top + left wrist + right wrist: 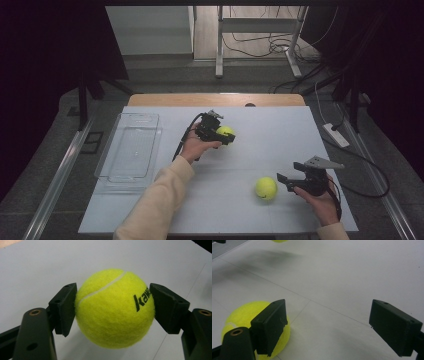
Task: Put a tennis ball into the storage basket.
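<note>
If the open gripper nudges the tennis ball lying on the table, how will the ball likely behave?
The tennis ball is round on a flat table, so it would probably roll away. Its fuzzy felt likely grips pads well; the left gripper holds its twin securely.

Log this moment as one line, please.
left gripper: shut on held tennis ball | right gripper: open beside second tennis ball | clear tray: no balls

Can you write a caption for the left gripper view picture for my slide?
Left gripper squeezes a yellow tennis ball between its two black pads above the white table.
</note>
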`<state>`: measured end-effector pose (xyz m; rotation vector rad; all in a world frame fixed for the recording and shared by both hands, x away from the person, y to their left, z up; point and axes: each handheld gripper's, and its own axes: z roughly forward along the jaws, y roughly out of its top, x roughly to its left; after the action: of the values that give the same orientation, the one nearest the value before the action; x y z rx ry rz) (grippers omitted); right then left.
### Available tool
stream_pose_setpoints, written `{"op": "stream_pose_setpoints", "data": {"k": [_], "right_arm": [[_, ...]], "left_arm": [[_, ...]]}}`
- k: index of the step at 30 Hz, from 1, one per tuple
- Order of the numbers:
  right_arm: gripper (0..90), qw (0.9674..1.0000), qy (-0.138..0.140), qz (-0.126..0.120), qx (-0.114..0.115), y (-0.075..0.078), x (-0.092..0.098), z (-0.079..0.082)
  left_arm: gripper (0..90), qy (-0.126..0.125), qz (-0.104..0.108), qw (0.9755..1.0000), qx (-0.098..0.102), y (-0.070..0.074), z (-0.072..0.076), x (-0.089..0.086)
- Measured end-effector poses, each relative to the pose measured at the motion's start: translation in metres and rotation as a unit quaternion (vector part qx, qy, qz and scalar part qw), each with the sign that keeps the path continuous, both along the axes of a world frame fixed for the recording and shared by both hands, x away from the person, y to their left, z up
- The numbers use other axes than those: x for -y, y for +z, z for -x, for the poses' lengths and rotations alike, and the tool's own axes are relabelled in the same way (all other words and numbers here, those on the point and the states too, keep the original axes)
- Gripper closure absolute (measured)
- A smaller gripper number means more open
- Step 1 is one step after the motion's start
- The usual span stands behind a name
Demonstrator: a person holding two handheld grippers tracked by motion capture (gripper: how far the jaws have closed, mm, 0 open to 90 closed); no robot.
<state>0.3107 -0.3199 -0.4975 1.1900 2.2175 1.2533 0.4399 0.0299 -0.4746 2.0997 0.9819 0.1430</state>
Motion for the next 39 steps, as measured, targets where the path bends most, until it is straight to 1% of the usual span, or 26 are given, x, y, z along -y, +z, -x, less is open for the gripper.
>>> {"op": "stream_pose_setpoints", "data": {"k": [4, 7, 12, 19, 21, 26, 29, 33, 37, 39], "right_arm": [[14.9, 1.0000, 0.000, 0.000, 0.000, 0.000, 0.000, 0.000], [14.9, 1.0000, -0.001, 0.000, -0.001, 0.000, 0.000, 0.000], [14.9, 1.0000, -0.001, 0.000, 0.000, 0.000, 0.000, 0.000], [15.0, 1.0000, -0.001, -0.001, 0.000, 0.000, 0.000, 0.000], [15.0, 1.0000, -0.001, 0.000, 0.000, 0.000, 0.000, 0.000], [15.0, 1.0000, -0.001, 0.000, 0.000, 0.000, 0.000, 0.000], [15.0, 1.0000, -0.002, 0.000, 0.000, 0.000, 0.000, 0.000], [15.0, 1.0000, -0.002, 0.000, 0.001, 0.000, 0.000, 0.000], [15.1, 1.0000, -0.002, 0.000, 0.001, 0.001, 0.000, 0.000], [15.1, 1.0000, -0.002, 0.000, 0.001, 0.001, 0.000, 0.000]], "left_arm": [[27.1, -0.004, 0.001, 1.0000, 0.008, 0.005, 0.004, -0.004], [27.1, -0.004, 0.008, 0.9999, 0.012, 0.007, 0.006, -0.007], [27.1, -0.005, 0.009, 0.9998, 0.019, 0.011, 0.010, -0.008], [27.1, -0.005, 0.022, 0.9991, 0.036, 0.021, 0.017, -0.011], [27.1, -0.005, 0.024, 0.9991, 0.036, 0.023, 0.018, -0.012], [27.1, -0.005, 0.031, 0.9985, 0.044, 0.029, 0.022, -0.013], [27.1, -0.004, 0.032, 0.9984, 0.045, 0.031, 0.023, -0.015], [27.1, -0.002, 0.033, 0.9981, 0.053, 0.035, 0.026, -0.018], [27.1, 0.001, 0.037, 0.9979, 0.054, 0.037, 0.027, -0.022], [27.1, 0.000, 0.035, 0.9978, 0.056, 0.039, 0.028, -0.024]]}}
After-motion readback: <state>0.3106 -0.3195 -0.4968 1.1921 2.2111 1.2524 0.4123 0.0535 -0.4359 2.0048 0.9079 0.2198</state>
